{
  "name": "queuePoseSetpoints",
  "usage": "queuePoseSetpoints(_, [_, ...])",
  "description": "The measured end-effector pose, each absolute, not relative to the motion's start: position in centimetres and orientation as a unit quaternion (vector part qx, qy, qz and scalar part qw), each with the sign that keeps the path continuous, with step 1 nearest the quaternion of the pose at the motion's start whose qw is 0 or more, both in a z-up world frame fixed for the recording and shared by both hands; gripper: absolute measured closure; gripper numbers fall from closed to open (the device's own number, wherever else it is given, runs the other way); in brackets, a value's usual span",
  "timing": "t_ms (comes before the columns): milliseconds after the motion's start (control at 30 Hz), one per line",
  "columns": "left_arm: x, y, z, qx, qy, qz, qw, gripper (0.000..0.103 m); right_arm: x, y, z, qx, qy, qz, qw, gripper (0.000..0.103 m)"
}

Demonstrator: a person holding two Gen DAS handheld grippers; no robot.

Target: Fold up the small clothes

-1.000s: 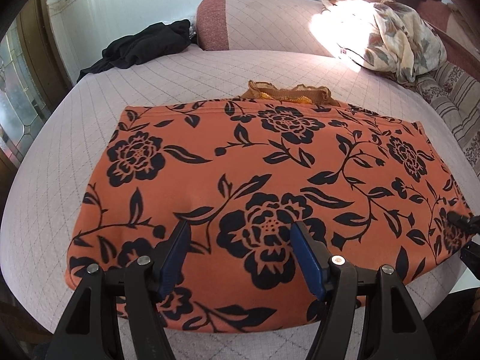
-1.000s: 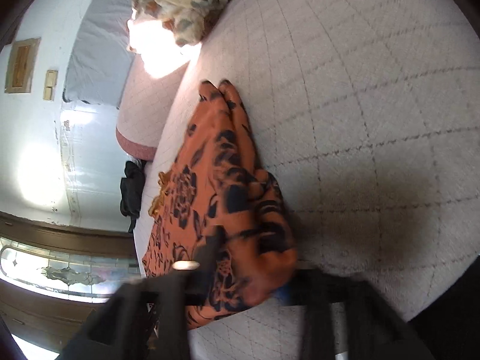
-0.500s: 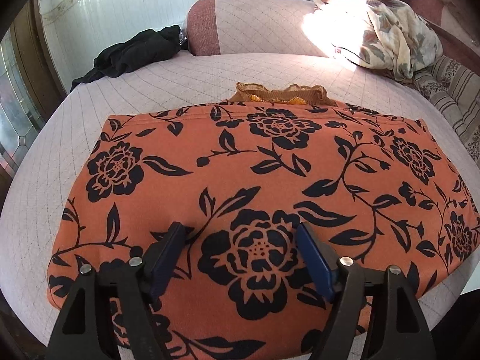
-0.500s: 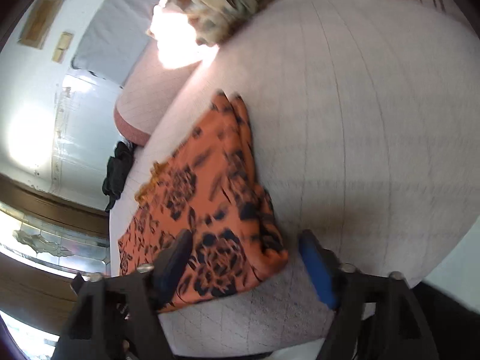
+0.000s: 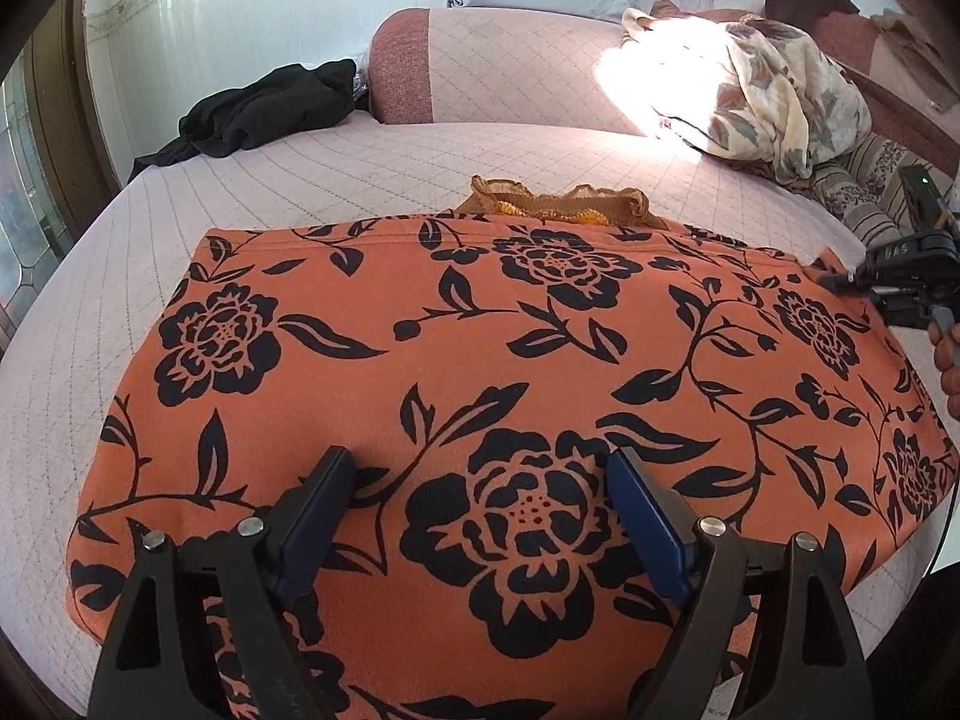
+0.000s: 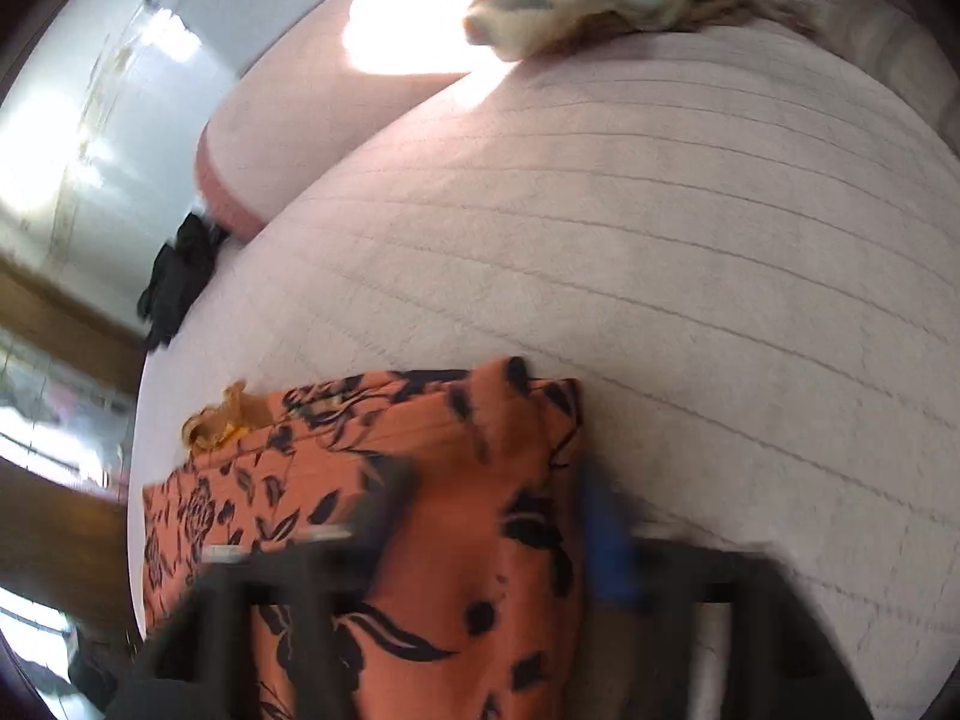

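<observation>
An orange garment with black flowers (image 5: 480,330) lies flat on the quilted bed (image 5: 360,180). A brown-and-yellow lace edge (image 5: 552,204) peeks out at its far side. My left gripper (image 5: 480,468) is over the garment's near edge. Its jaws are opening wide, and a printed flower shows between the blue pads without being pinched. My right gripper (image 5: 840,285) is at the garment's far right corner. In the blurred right wrist view, my right gripper (image 6: 498,480) has its jaws closing on a raised fold of the garment (image 6: 270,468).
A black garment (image 5: 264,108) lies at the back left of the bed, beside a pink bolster (image 5: 480,72). A floral cloth (image 5: 780,96) is heaped in bright sunlight at the back right. A hand (image 5: 948,360) holds the right gripper at the bed's right edge.
My right gripper let go of the near right corner, opened, swung to the far right corner and closed on the cloth there. My left gripper's jaws widened and stayed in place.
</observation>
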State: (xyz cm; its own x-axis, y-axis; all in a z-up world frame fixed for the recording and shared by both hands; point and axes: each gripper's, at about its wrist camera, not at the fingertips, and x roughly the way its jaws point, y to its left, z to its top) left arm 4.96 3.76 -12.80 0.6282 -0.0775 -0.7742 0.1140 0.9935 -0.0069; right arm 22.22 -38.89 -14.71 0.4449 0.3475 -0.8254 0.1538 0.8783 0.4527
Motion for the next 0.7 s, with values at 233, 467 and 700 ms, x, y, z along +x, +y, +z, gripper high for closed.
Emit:
queuePoseSetpoints(233, [5.3,3.6,-12.8,0.023,0.428,-0.055,0.902,0.015,22.1,-38.9,-15.3,0.194,0.518,-0.002,0.833,0.094])
queuePoseSetpoints(467, [5.3,3.7,-12.8,0.025,0.425,-0.058,0.903,0.015,19.8,-39.3,-11.3,0.216,0.482,-0.027,0.849,0.088])
queuePoseSetpoints(700, [5.0,3.8,-12.7,0.021,0.423,-0.061,0.904,0.015,16.6,-33.4,-8.6,0.226,0.48,0.101,0.841,0.079])
